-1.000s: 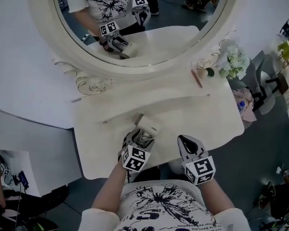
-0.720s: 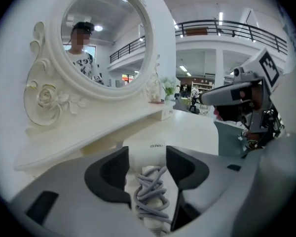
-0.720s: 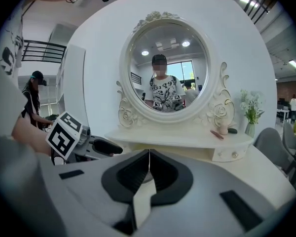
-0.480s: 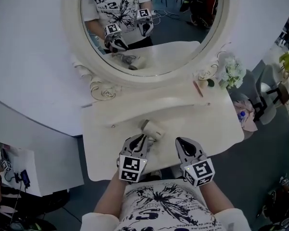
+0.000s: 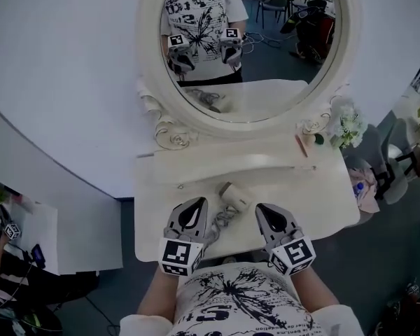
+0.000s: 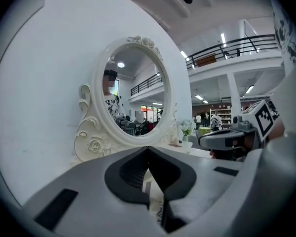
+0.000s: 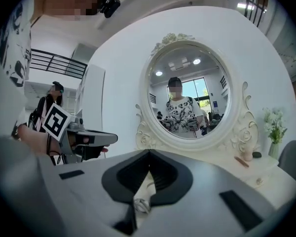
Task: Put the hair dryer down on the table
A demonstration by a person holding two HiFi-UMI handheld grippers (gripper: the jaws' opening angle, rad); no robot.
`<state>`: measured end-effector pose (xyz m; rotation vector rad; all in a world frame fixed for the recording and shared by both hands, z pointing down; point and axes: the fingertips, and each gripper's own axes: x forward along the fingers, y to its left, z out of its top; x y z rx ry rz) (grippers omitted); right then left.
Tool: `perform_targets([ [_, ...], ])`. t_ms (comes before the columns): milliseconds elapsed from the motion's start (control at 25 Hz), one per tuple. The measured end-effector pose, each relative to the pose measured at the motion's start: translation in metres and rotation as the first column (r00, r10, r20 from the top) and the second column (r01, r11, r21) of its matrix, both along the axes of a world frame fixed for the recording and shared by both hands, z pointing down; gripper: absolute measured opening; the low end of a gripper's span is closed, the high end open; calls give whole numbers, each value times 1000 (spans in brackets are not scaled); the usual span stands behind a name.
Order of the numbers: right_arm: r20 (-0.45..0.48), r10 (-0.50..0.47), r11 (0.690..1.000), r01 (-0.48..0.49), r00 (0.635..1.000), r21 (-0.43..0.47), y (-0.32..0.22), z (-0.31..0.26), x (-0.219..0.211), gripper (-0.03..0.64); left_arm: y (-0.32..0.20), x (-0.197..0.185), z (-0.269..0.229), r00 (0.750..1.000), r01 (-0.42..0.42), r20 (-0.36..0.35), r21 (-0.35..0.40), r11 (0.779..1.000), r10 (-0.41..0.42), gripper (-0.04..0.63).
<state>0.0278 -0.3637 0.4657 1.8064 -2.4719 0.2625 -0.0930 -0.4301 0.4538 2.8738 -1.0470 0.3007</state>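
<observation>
Left gripper (image 5: 196,203) closed, jaws tip to tip, nothing caught between them. Held low over the near edge of the white table (image 5: 322,194), nose toward the wall. Right gripper (image 5: 261,208) closed and empty too, level with the left and apart from it. Between the two, a loose grey cord (image 5: 221,221) on the table top, running up to the hair dryer (image 5: 236,196). Hair dryer lying on its side on the table, just ahead of both grippers, touched by neither. Farther back, an oval mirror (image 5: 252,54) in a carved white frame, reflecting grippers, dryer and a patterned shirt. At the table's far right corner, pale flowers (image 5: 348,123), with a pink stick (image 5: 301,145) just beside.
</observation>
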Motion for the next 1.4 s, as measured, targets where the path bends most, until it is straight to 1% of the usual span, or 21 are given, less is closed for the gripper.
perform_targets([
  [120, -7, -26, 999, 26, 1000, 20, -2, -5, -7, 18, 1, -11, -11, 998, 17, -62, 8, 1000, -17, 20],
  [200, -12, -40, 999, 40, 999, 33, -2, -8, -11, 18, 2, -15, -15, 996, 19, -83, 16, 1000, -18, 20],
  [600, -40, -48, 998, 49, 998, 26, -6, -7, -13, 18, 5, -15, -22, 994, -5, -106, 48, 999, 10, 21],
  [800, -43, -39, 998, 41, 998, 44, -8, -11, -13, 18, 3, -16, -18, 995, 12, -96, 26, 1000, -10, 21],
  [920, -42, -36, 998, 38, 998, 41, -7, -11, -14, 18, 4, -17, -16, 995, 8, -99, 13, 1000, -7, 20],
  [1400, -58, -39, 998, 42, 998, 38, -8, -9, -27, 18, 3, -25, -13, 994, 6, -111, 0, 1000, -6, 20],
])
